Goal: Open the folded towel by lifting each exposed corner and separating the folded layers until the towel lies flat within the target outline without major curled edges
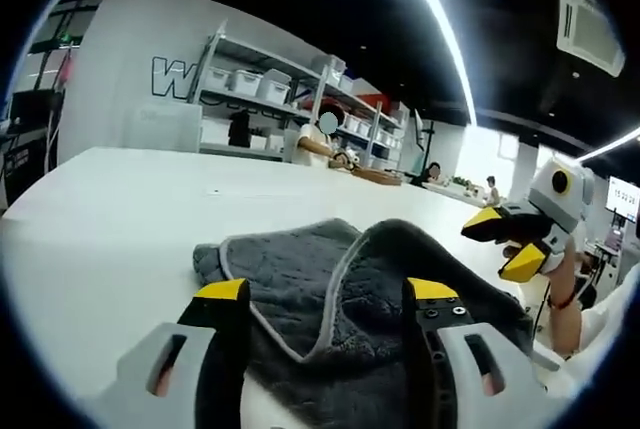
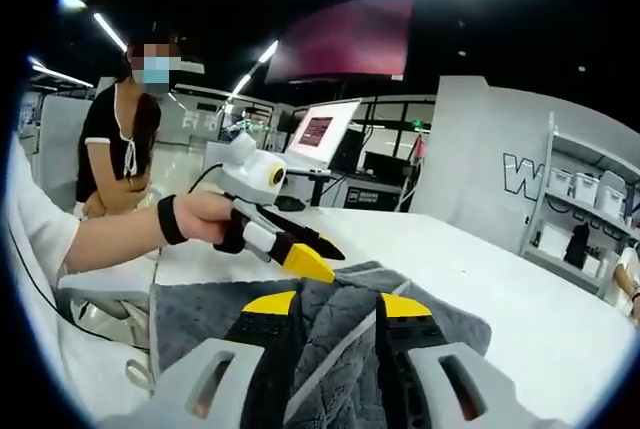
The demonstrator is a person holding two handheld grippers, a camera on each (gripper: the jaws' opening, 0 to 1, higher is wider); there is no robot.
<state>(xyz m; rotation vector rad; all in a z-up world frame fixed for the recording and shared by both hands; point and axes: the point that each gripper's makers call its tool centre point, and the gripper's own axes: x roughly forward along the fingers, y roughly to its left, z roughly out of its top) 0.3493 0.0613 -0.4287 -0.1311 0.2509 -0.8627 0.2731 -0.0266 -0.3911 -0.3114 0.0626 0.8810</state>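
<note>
The dark grey terry towel with pale grey piped edging (image 1: 330, 299) lies folded and rumpled on the large white table (image 1: 120, 209), in the lower middle of the left gripper view, directly ahead of the left gripper (image 1: 328, 294). That gripper's yellow-tipped black jaws stand apart with nothing between them, straddling a raised fold whose pale edging runs away from the camera toward the upper centre of the frame.

In the right gripper view the same towel (image 2: 330, 349) fills the lower centre, its piped edge passing diagonally between the parted, empty jaws of the right gripper (image 2: 338, 304). The left gripper (image 2: 300, 249) enters from the left here, held by a hand with a dark wristband (image 2: 200, 217) (its tip hangs just over the towel's far edge, though contact cannot be told).

Both tools face each other across the cloth. The right gripper looks the nearer to an exposed edge, so a lift there seems the likelier opening move.
</note>
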